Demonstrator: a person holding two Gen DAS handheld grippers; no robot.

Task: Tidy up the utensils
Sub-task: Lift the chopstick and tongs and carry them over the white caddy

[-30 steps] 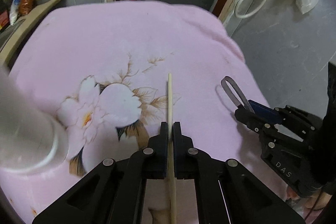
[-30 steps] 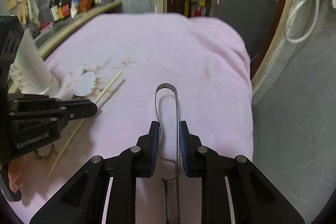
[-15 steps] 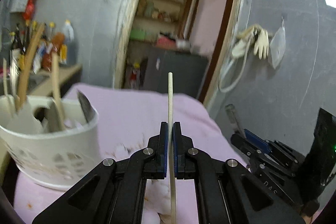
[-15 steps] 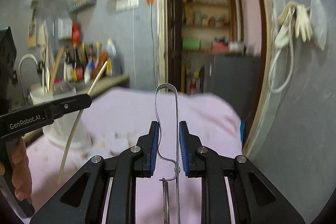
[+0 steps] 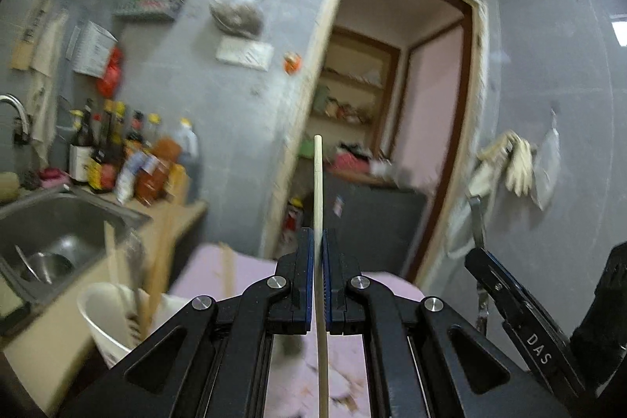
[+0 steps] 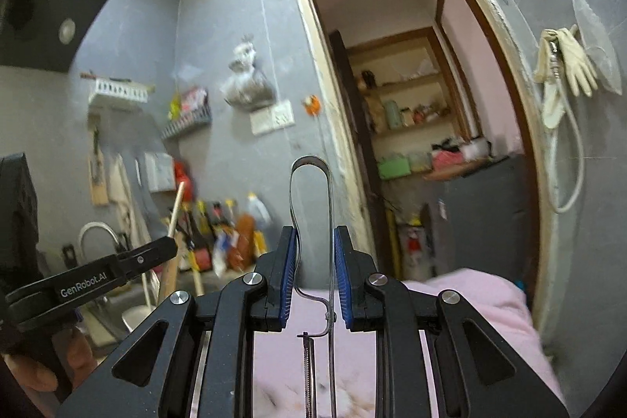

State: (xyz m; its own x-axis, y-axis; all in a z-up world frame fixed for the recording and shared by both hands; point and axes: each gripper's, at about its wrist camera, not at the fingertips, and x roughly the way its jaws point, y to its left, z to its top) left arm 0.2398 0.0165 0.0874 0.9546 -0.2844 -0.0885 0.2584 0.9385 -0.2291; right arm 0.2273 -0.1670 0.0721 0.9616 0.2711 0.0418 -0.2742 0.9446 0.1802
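Note:
My left gripper (image 5: 318,236) is shut on a pale wooden chopstick (image 5: 317,179) that sticks out past the pads and points level toward the doorway. My right gripper (image 6: 313,234) is shut on a thin metal utensil with a looped handle (image 6: 330,206); the loop reaches past the blue pads. A white perforated utensil holder (image 5: 102,320) with several chopsticks and utensils in it stands low at the left, below the left gripper. In the right wrist view the left gripper (image 6: 170,248) and its chopstick (image 6: 177,202) are at the left, above the holder (image 6: 133,316).
A steel sink (image 5: 47,222) and a counter with several bottles (image 5: 129,163) lie at the left. The pink cloth-covered table (image 6: 470,304) is below both grippers. An open doorway (image 6: 411,104) with shelves is ahead; gloves (image 6: 568,69) hang on the right wall. A hand (image 6: 35,375) holds the left gripper.
Both grippers have risen and tipped up from looking down at the pink cloth to pointing level at the wall and doorway. The holder has dropped to the lower left. Both grips are unchanged.

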